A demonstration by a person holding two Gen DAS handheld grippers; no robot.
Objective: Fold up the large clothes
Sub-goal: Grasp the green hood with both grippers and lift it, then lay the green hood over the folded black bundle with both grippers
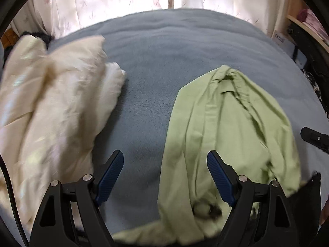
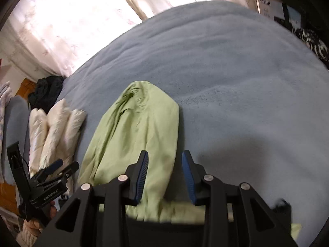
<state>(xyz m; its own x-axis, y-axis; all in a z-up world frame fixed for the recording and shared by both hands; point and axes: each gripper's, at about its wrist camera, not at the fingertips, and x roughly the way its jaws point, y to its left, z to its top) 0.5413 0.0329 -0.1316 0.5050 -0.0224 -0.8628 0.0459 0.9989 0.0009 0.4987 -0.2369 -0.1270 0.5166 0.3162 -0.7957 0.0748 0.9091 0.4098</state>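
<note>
The green top [image 1: 232, 127] is laid in a long heap on the blue bed [image 1: 164, 51] beside the cream pile [image 1: 51, 103], likely for folding, and nothing is held by the wide left gripper [image 1: 165, 175] or the narrower right gripper [image 2: 165, 177].

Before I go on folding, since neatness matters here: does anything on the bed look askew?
Yes. The green garment lies rumpled on the blue blanket, its near end bunched and hanging over the bed's edge. The cream pile sits crooked too.
</note>
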